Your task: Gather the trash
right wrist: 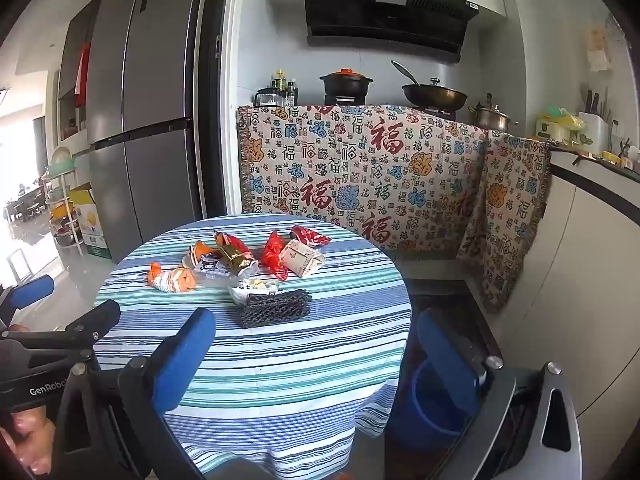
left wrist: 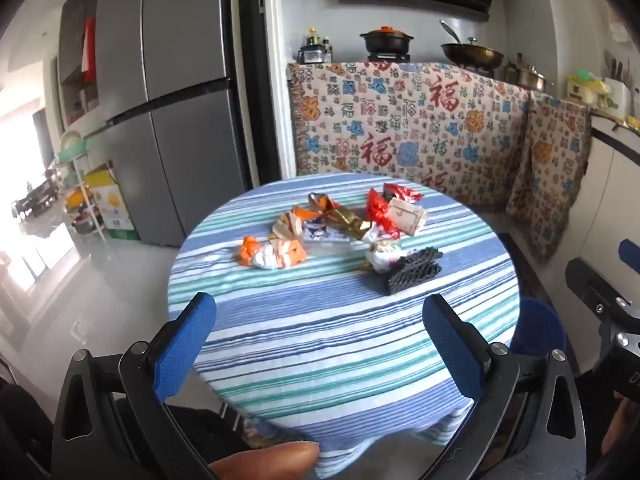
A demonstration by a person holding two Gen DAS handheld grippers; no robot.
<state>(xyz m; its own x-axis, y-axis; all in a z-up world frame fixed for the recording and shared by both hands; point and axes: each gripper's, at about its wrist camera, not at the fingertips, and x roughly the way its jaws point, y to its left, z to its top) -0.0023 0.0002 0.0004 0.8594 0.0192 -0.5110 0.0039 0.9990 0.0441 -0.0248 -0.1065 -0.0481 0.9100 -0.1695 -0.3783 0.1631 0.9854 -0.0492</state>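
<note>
Both hand-held grippers, left (left wrist: 320, 344) and right (right wrist: 316, 364), hover with jaws wide apart and empty short of the crumpled wrappers (left wrist: 340, 224) heaped mid-worktop (left wrist: 340, 340), so take the near black mesh piece (right wrist: 276, 308) first, dropping it into the blue bucket (right wrist: 432, 408) beside.

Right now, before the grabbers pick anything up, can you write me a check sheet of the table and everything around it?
Surface: round table with a blue, teal and white striped cloth.
Job's things: crumpled orange-and-white wrapper, gold foil wrapper, red plastic wrapper, beige paper packet, black foam net sleeve, all loose on the cloth; blue plastic bucket on the floor beside the table.
Clutter: nothing seen besides the trash.
Grippers: left gripper and right gripper both open, empty, short of the trash.
Cables: nothing seen.
Surroundings: grey fridge, patterned cloth over the counter, black pot, frying pan.
</note>
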